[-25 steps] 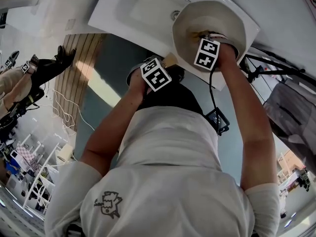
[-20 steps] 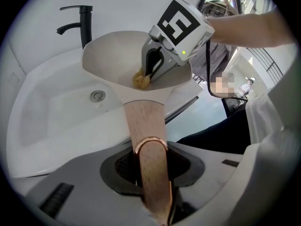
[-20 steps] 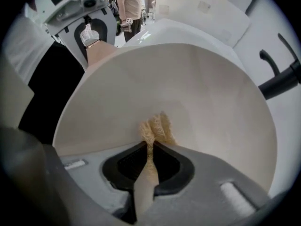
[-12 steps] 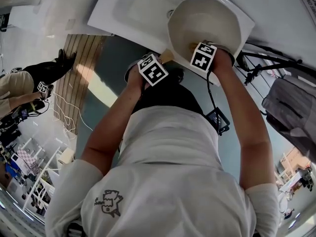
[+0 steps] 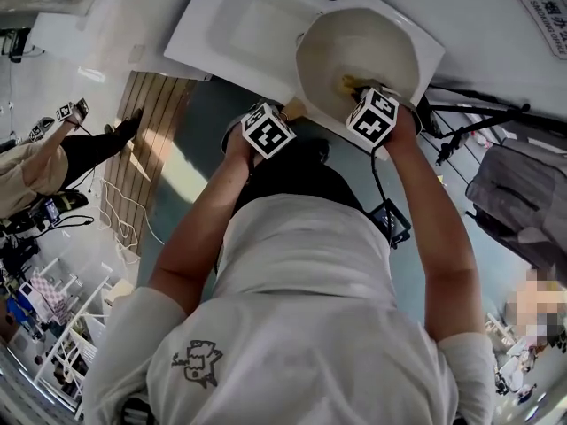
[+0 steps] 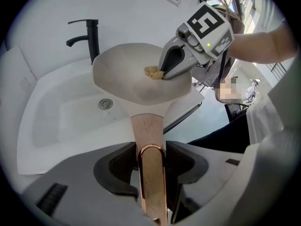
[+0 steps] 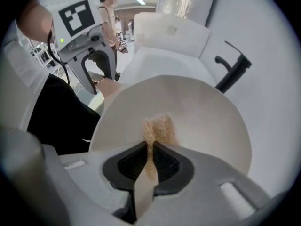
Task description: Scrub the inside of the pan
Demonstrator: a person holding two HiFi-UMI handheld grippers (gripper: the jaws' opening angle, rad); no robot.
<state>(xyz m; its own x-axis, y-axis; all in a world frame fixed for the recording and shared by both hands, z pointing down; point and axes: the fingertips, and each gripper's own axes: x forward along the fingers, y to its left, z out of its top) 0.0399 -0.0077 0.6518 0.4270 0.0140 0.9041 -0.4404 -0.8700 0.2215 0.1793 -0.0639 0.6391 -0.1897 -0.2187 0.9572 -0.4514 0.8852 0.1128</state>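
We are keeping the pan (image 5: pixel 354 47) over the sink (image 5: pixel 239 25), its handle (image 6: pixel 146 131) lying loose between the left tongs (image 6: pixel 150 164), which have just been opening. The right tongs (image 7: pixel 149 161) are clamping the scrubber (image 7: pixel 159 126) inside it; we should re-grip the handle before pressing hard.

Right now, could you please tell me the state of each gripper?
Left gripper: jaws have just been opening, pan handle between them.
Right gripper: closed on the tan scrubber.

My head view looks steeply down from well above the sink (image 5: pixel 239 25). Each gripper view looks from close along its own jaws; all three share the pan (image 5: pixel 354 47).
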